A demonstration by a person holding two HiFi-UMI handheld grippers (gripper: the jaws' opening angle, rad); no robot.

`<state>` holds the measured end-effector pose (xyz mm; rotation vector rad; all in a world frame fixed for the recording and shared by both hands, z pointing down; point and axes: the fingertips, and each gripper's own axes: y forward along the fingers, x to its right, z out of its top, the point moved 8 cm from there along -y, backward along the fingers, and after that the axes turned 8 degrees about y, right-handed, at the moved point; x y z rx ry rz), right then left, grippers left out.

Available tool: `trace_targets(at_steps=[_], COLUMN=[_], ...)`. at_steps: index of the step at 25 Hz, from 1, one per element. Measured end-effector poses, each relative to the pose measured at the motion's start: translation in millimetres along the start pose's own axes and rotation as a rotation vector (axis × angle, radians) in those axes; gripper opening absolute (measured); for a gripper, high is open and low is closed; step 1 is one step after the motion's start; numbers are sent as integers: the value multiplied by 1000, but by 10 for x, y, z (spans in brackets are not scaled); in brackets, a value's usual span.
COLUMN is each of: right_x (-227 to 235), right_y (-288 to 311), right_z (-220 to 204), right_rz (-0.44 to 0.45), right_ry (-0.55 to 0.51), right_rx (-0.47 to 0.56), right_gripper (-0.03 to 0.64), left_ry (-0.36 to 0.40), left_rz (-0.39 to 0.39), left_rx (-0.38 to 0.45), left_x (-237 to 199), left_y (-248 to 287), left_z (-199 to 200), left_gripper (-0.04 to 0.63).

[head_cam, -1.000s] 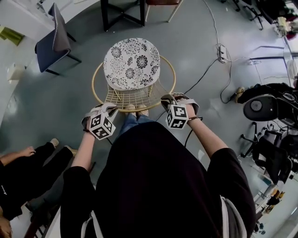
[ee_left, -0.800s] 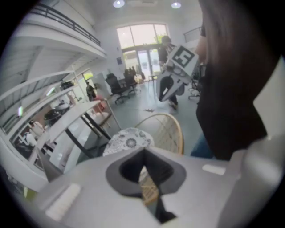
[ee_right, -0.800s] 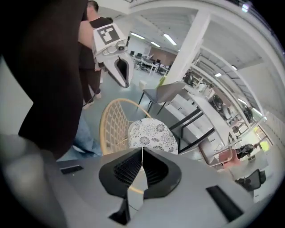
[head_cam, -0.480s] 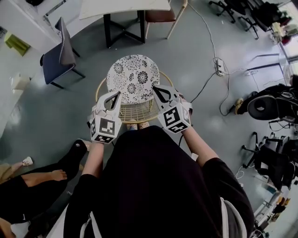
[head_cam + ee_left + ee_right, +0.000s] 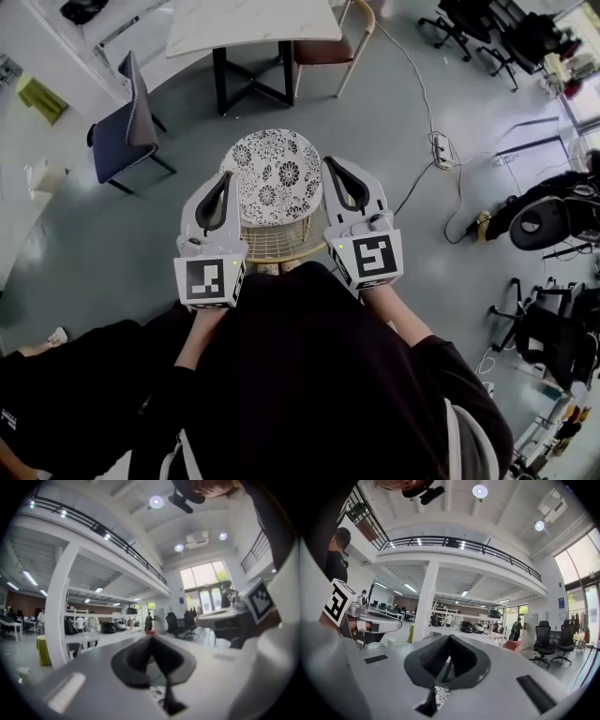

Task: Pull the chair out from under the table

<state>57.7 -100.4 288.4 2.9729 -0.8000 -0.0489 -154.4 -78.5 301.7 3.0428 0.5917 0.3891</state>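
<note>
The chair (image 5: 274, 176) has a round black-and-white floral cushion and a gold wire back (image 5: 279, 242). In the head view it stands on the grey floor, apart from the white-topped table (image 5: 246, 21) behind it. Both grippers are lifted above the chair's back and touch nothing. My left gripper (image 5: 228, 175) is shut and empty over the cushion's left edge. My right gripper (image 5: 330, 161) is shut and empty over its right edge. In each gripper view the jaws meet at the tip, left (image 5: 151, 637) and right (image 5: 449, 637), pointing level across a large hall.
A tan chair (image 5: 323, 45) sits at the table's right side and a dark blue chair (image 5: 120, 133) stands at left. A cable and power strip (image 5: 441, 146) lie on the floor to the right, near black office chairs (image 5: 553, 220). Someone in black (image 5: 66, 398) is at the lower left.
Both grippers left the chair's wire back, shut, and rose while turning from pointing down to level. The chair stays in place; the table has come into the head view.
</note>
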Motion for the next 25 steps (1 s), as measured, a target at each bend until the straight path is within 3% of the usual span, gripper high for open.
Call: trace_targets(at_steps=[5,10,25], right_x=[-29,-75,-105], right_y=[-21,-36,32], right_z=[49,22,-19], right_rz=[0,4,-2], right_ry=[13,9,25], right_rx=[28,24,3], right_gripper=[20,20,20], left_ry=[11,38,9], left_rz=[31,15,20], left_rx=[69,19,30], left_x=[6,-11,-74], left_y=[-16,-42,31], left_z=[157,90,80], left_gripper=[8,8,8])
